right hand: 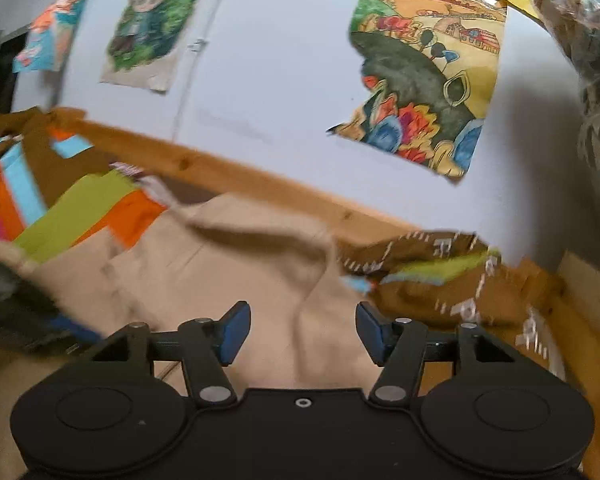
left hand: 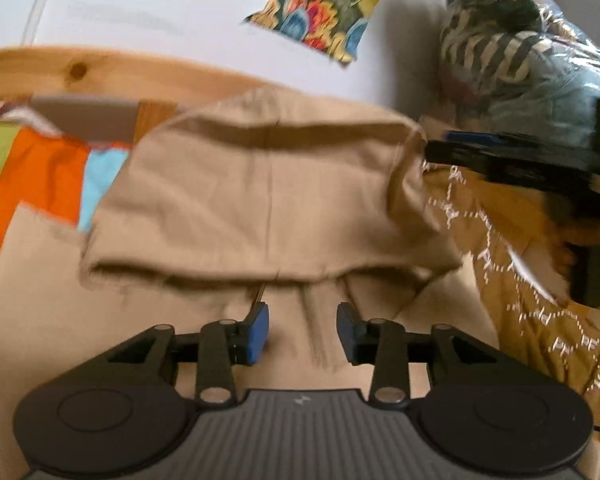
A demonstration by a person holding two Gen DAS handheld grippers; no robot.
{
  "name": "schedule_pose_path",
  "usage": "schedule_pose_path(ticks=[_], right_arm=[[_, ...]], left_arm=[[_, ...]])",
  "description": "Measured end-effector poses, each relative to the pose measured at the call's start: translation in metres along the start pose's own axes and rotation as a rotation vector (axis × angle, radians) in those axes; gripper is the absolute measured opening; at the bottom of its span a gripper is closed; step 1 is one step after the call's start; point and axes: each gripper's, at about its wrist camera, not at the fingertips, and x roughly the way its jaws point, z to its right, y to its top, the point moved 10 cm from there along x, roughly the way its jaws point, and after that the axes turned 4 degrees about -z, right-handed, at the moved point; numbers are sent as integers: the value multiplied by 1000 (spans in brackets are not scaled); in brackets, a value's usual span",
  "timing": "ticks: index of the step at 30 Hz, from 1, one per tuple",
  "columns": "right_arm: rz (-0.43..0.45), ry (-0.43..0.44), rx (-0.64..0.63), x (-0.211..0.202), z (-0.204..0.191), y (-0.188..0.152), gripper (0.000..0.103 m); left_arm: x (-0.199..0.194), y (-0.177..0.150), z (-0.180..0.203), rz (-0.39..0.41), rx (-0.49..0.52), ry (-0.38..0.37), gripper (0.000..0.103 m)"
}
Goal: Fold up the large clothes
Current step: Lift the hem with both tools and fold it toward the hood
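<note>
A large beige garment [left hand: 260,192] lies on the bed with one part folded over onto itself, its folded edge running across the middle of the left wrist view. My left gripper [left hand: 303,330] is open and empty just above the lower beige layer, short of the fold edge. My right gripper [right hand: 302,330] is open and empty over the same beige garment [right hand: 228,264]. The right gripper also shows in the left wrist view [left hand: 512,160], at the garment's right edge. Both views are blurred.
A bedspread with orange, green and blue patches [left hand: 40,176] lies to the left. A brown plastic-wrapped cloth with white print [left hand: 540,300] lies to the right. A wooden bed rail [right hand: 228,176] runs along the white wall with paintings [right hand: 424,76]. Bagged clothes [left hand: 520,52] sit at the far right.
</note>
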Motion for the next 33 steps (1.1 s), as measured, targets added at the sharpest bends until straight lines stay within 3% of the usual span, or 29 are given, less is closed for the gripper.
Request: schedule_pose_path(ticks=[3,4,5,6,7,11,14,18,20,25,28,33], right_arm=[[-15,-37,-7,36,12,24,61],[-16,-42,2,46,14,31,56],[-20,-37,15,55,16,36,34],[-31,-24,31,62,17,40,19],[-55,-10,50,68,17,41,10],[-13,26,44,46,4,42,7],[41,63,-28,7,-21,35,7],[67,125,-128,-42,-58,9,7],[59,136,-169,-60,-74,-13,7],[-42,174,-211,-80,-103,-76,7],[-110,188,-273,-85,-123,-115,7],[-275,236,-270,-80,-149,-173,7]], left_arm=[[22,13,2,-18,5,-4,41],[32,15,0,-37,-1,4,34],[42,16,-3,-58,-15,12,24],[48,15,-8,-79,-36,20,20],[53,15,-13,-90,-61,25,18],[65,13,-25,-98,-175,20,17],[60,2,-26,-119,-196,34,16],[20,-31,-24,-128,-260,-1,17],[-8,-53,-25,-137,-238,9,17],[-82,-90,-39,-123,-233,53,17],[-108,-82,-54,-68,-225,119,17],[-128,-46,-65,39,-262,156,20]])
